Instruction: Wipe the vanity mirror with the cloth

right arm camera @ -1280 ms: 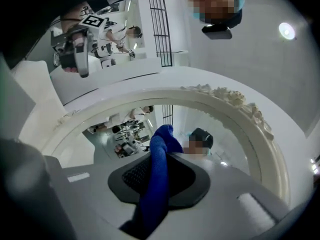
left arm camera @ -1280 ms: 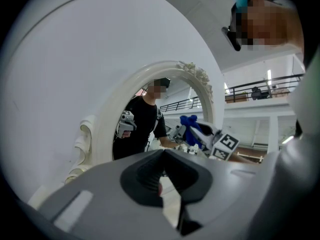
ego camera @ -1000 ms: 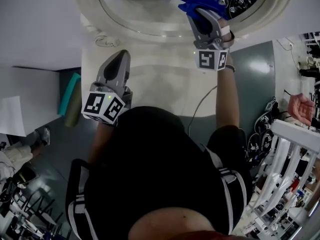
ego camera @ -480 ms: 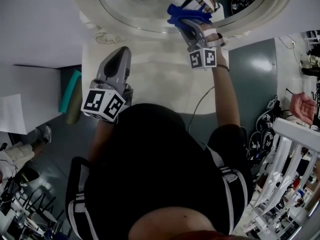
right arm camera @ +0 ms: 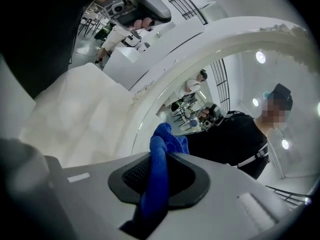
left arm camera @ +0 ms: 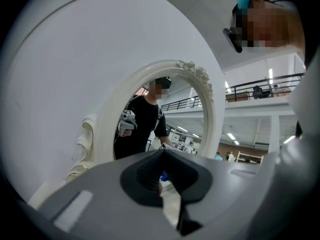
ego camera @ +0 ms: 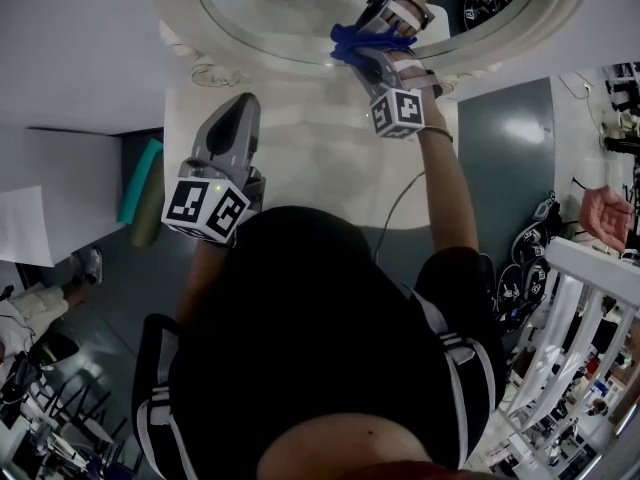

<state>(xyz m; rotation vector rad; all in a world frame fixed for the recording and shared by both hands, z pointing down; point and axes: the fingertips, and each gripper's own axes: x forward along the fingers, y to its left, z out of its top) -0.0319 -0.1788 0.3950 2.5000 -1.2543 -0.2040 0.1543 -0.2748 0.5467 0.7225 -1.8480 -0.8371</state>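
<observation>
Risk: cloth [right arm camera: 162,149] bunched into a narrow fold. A hard drag across mirror [ego camera: 280,13] glass might tug it loose. Hard claw tips could then scrape glass or knock carved frame.

Cloth sits between jaws of right claw [right arm camera: 159,176], clamped tight. Tuft sticks out past tips, at mirror's lower rim. Contact with glass: cannot tell.

Left claw [left arm camera: 162,156] closed, nothing between jaws, in front of mirror, well apart from cloth, over pale surface [ego camera: 310,158] below mirror.
</observation>
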